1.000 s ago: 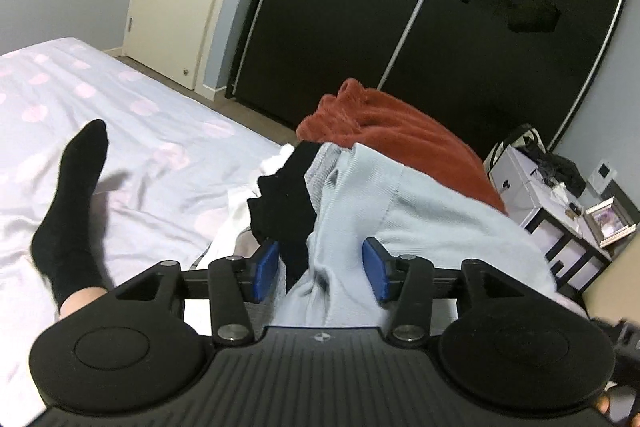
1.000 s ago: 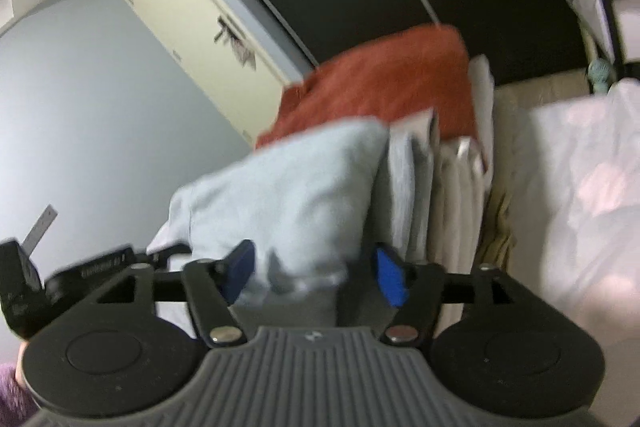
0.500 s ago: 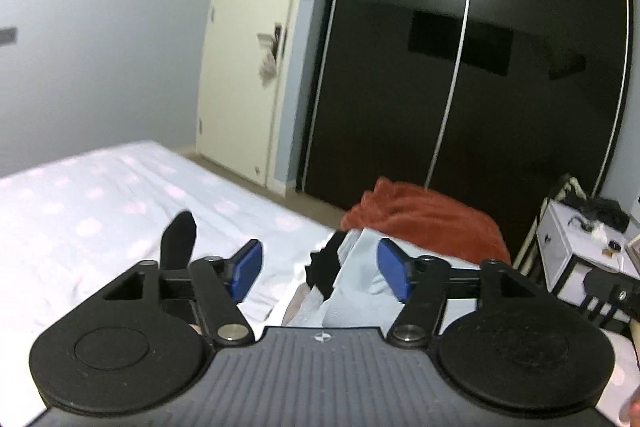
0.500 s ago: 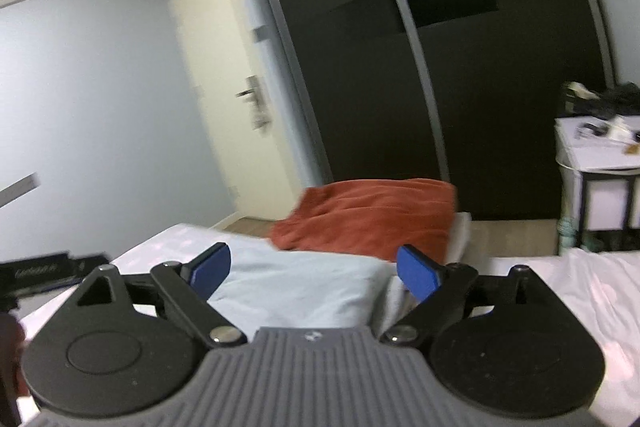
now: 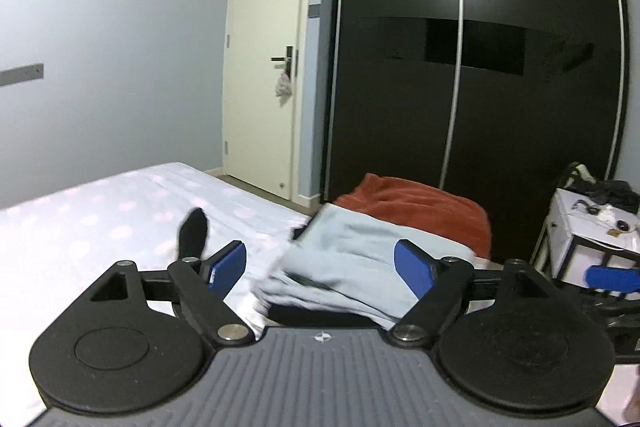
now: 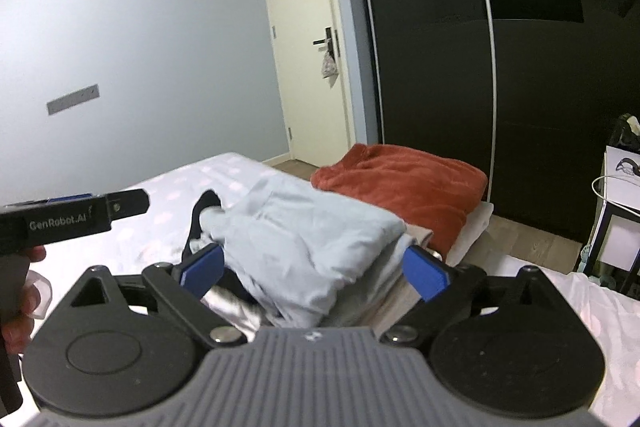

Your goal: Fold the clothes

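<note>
A folded light blue garment [image 5: 352,259] [image 6: 304,239] lies on top of a pile of clothes on the bed, in front of a folded rust-orange garment [image 5: 416,203] [image 6: 404,183]. My left gripper [image 5: 320,265] is open, raised back from the pile, and holds nothing. My right gripper [image 6: 312,265] is open wide, just above the near side of the blue garment, and holds nothing. A black sock [image 5: 194,231] lies on the sheet left of the pile. Dark and grey clothes [image 6: 196,227] show under the blue garment.
The bed has a pale sheet with pink dots [image 5: 100,211]. A dark sliding wardrobe [image 5: 472,67] and a cream door [image 5: 268,67] stand behind. A white side table [image 5: 592,227] with clutter stands at the right. The left gripper's body [image 6: 72,217] shows in the right wrist view.
Both grippers have opened wider, let go of the blue garment and lifted back from the pile, tilting up toward the room. The blue garment now rests on the pile.
</note>
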`<state>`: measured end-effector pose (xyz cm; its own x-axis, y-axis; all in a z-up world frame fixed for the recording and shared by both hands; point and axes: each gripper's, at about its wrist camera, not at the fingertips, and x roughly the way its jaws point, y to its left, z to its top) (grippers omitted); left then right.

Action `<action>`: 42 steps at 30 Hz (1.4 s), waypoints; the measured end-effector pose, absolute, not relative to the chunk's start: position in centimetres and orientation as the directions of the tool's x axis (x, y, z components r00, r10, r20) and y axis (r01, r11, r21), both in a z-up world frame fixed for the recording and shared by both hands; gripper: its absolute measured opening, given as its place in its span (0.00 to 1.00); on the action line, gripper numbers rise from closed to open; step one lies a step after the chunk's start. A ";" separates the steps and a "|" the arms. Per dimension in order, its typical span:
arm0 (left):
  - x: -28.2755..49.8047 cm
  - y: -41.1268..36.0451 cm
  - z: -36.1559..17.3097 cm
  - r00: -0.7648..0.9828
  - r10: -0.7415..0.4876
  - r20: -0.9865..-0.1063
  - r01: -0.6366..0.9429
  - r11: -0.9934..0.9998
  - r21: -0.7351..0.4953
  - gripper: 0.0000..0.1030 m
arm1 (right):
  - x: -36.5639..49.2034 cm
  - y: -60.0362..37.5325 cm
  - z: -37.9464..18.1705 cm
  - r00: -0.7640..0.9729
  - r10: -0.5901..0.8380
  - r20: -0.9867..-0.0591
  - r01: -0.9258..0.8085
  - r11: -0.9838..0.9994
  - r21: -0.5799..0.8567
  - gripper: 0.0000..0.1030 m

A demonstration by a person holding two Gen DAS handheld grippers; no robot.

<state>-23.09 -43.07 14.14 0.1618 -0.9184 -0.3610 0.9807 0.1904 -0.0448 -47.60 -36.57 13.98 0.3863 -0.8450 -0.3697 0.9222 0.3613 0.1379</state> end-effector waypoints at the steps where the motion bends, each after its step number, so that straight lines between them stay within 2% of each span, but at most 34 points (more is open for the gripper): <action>1: -23.6 -43.0 13.7 0.163 -0.916 -0.366 0.980 0.192 -0.044 0.79 | -47.9 -36.5 13.6 0.391 -0.842 -0.373 0.920 0.368 0.135 0.95; 9: -26.7 -43.1 10.5 0.265 -0.852 -0.451 0.958 0.286 0.023 0.80 | -49.9 -36.5 12.6 0.479 -0.801 -0.360 0.877 0.458 0.147 0.97; 14: -27.4 -42.9 9.8 0.290 -0.822 -0.491 0.947 0.320 0.023 0.80 | -50.6 -36.6 12.5 0.513 -0.781 -0.357 0.856 0.494 0.150 0.98; 17: -27.9 -42.4 10.1 0.323 -0.816 -0.480 0.939 0.340 0.053 0.80 | -50.7 -36.8 12.5 0.509 -0.785 -0.353 0.859 0.492 0.144 0.98; 42: -27.9 -42.2 9.7 0.304 -0.801 -0.515 0.941 0.336 0.034 0.80 | -50.0 -37.0 11.8 0.475 -0.792 -0.384 0.872 0.483 0.081 0.98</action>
